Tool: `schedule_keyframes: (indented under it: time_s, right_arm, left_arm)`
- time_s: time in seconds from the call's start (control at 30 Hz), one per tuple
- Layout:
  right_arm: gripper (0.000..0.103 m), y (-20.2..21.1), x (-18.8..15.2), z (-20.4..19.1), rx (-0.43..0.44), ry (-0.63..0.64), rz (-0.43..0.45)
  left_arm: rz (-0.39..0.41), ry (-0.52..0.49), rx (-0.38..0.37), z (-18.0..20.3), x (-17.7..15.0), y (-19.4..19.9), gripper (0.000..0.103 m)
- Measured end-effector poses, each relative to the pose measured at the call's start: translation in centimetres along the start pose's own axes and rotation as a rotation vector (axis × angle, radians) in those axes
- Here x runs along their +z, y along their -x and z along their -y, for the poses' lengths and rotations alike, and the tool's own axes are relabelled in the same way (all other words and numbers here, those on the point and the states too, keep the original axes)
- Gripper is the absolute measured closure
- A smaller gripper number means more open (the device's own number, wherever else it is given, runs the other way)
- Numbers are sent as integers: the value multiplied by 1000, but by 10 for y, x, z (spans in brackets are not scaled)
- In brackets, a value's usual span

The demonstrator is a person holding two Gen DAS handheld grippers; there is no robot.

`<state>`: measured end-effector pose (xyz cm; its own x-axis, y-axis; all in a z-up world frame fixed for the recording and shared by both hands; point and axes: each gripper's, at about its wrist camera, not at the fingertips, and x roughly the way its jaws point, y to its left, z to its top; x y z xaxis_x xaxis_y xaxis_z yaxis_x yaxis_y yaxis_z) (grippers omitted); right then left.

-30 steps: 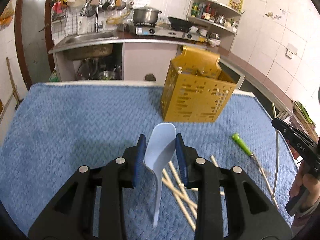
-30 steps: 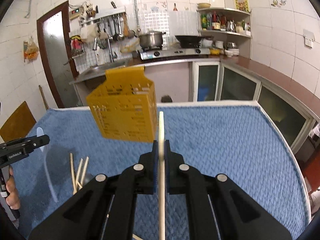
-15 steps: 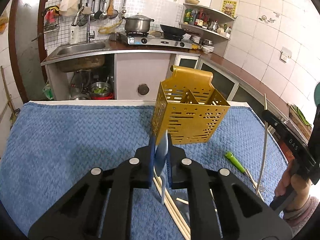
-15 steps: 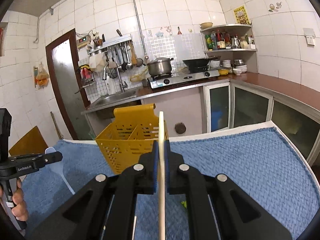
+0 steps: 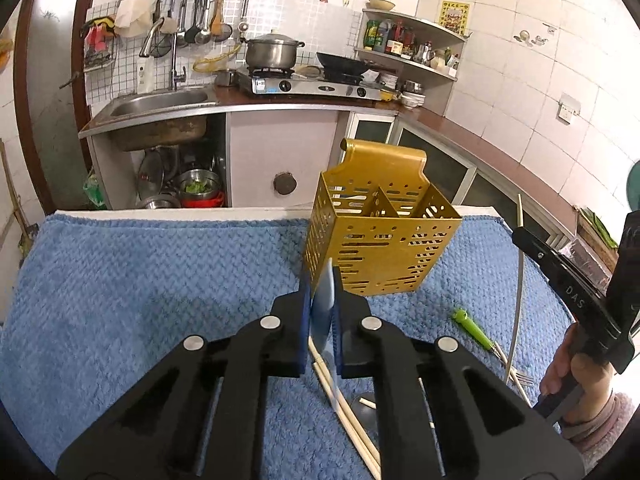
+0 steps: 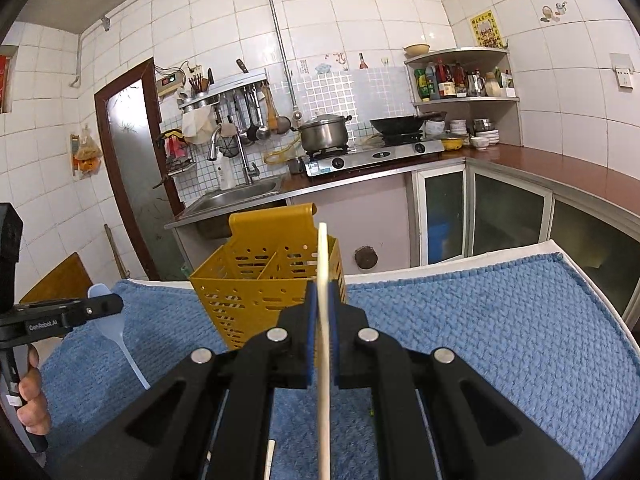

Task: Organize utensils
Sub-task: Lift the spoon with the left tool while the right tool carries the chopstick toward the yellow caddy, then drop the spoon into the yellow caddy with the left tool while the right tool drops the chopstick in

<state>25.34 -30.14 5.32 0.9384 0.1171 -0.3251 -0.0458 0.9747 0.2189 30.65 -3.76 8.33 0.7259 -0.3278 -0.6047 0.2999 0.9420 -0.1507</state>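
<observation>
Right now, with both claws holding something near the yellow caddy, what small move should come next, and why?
Probably carry the right claw forward and tip its pale wooden chopstick over the yellow perforated utensil caddy. The claw is shut on the stick, whose tip already overlaps the rim. The left claw grips the light-blue plastic spoon farther back.

We see white-tiled walls [image 6: 360,12] all round kitchen. Dark-framed door [image 6: 132,168] at left, frosted panel. Steel sink [image 5: 160,100] under tap, open cupboard below with pots and bowls. Rail of hanging ladles [image 6: 248,112] above sink. Two-burner stove [image 6: 376,156] on reddish-brown counter [image 6: 560,168], steel pot [image 6: 324,132] and black wok [image 6: 396,124] on it. Corner shelves [image 6: 464,76] hold bottles. Glass-fronted cabinets [image 6: 508,216] under counter. Blue knitted cloth [image 5: 140,272] covers desk. We find light even, bright.
</observation>
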Motion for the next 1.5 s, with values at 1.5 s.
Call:
schedule_keyframes:
  time_s: [1.5]
  right_arm:
    - [97, -78, 81, -34, -9, 41, 487]
  left_arm:
    - [241, -186, 78, 31, 84, -95, 97]
